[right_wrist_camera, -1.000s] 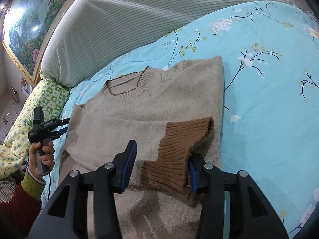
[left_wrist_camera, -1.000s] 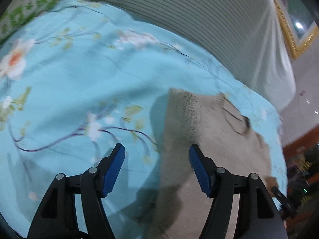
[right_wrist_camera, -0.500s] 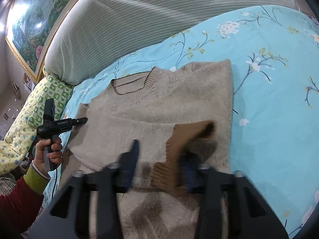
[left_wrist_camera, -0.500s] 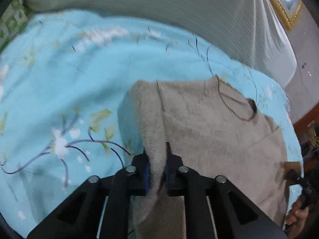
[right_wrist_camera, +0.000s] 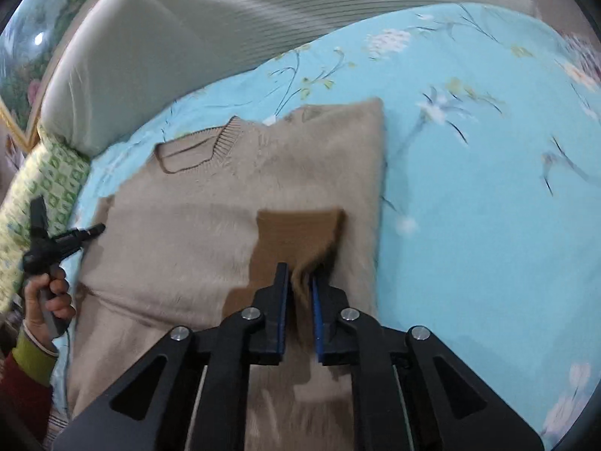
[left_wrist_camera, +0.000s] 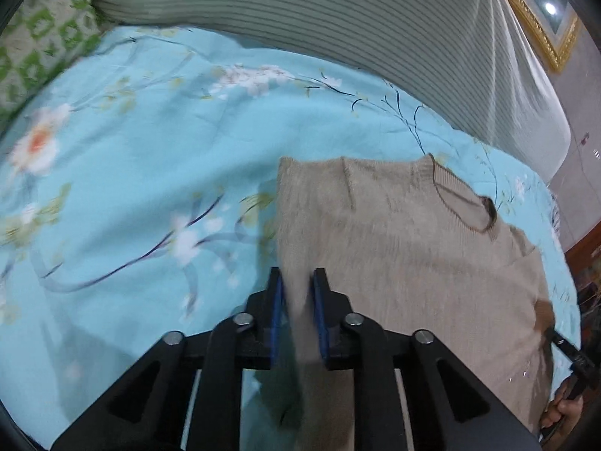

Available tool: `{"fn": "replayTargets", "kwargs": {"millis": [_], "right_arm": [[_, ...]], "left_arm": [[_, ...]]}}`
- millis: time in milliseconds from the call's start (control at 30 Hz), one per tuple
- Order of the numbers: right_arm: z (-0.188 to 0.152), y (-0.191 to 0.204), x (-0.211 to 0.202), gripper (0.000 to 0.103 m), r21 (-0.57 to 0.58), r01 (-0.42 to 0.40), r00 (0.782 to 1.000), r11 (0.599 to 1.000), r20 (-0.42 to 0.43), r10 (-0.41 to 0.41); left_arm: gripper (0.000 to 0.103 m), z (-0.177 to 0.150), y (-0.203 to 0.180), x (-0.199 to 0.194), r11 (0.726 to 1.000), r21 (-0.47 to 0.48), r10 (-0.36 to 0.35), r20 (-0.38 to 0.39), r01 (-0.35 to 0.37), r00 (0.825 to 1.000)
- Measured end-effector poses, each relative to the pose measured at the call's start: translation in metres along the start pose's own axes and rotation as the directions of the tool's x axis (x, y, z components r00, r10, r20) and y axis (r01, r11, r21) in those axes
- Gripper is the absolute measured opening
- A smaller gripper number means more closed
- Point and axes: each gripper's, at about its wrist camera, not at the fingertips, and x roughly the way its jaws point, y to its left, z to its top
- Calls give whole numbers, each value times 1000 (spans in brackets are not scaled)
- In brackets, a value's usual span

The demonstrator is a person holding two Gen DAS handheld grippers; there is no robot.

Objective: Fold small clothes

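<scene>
Left wrist view, upper left of the frame: green-checked pillow (left_wrist_camera: 41, 37); along the top, striped grey bolster (left_wrist_camera: 338, 18); across the left and middle, turquoise floral bed sheet (left_wrist_camera: 131, 158); right half, beige sweater (left_wrist_camera: 413, 255) lying flat on the bed, collar (left_wrist_camera: 462, 206) toward the upper right; lower centre, left tongs (left_wrist_camera: 297, 300) astride the sweater's left folded edge, knit running between the blue pads, jaws narrow and easing open, pads seemingly just off the cloth, though blur makes contact hard to judge; upper right corner, gilt picture frame (left_wrist_camera: 541, 26); far lower right edge, part of a hand (left_wrist_camera: 563, 409) on a dark handle.

Right wrist view, left edge: hand (right_wrist_camera: 52, 297) in a red sleeve with green cuff, gripping the handle of the other tool (right_wrist_camera: 56, 240), its tip beside the sweater's left shoulder; upper left, painting (right_wrist_camera: 30, 45) and the same checked pillow below it; centre, sweater spread on the sheet, collar at upper left, brown ribbed cuff (right_wrist_camera: 296, 236) of the sleeve folded across the chest; lower centre, right tongs (right_wrist_camera: 300, 293) straddling the lower end of that brown cuff, jaws narrow and opening, cloth bunched between the pads and brushing them; right half, bare floral sheet.
</scene>
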Motion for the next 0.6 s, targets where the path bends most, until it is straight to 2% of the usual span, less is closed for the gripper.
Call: {"fn": "replayTargets", "kwargs": {"millis": [33,100,133,200,233,400,600], "right_arm": [[-4,0,-8,25,0,-8,1000,1000,12,8],[-14,2,-27,43,4,-16,999,1000,35,16],[-20,4,-36,49,0,-24,998,1000,51,24],[-34,10,-53,49,-12,-55,996,998,71,55],[-41,13,-60,49,-14,-69,995,998,73,69],[-72,23,-85,49,-38,-96,993,995,64,99],[-119,29,-120,50,-69,-116,992,991,50,120]], "left_arm": [[19,-8,1,-13,1000,6,7,1,-7,1000],[20,-28,2,-38,1000,7,3,11,-3,1000],[21,-40,4,-53,1000,8,3,12,-3,1000],[41,-69,4,-74,1000,9,13,-1,-13,1000],[44,-85,4,-85,1000,6,22,-2,-22,1000],[47,-167,3,-133,999,30,18,-9,-18,1000],[53,-243,5,-170,1000,31,-3,-49,5,999]]}}
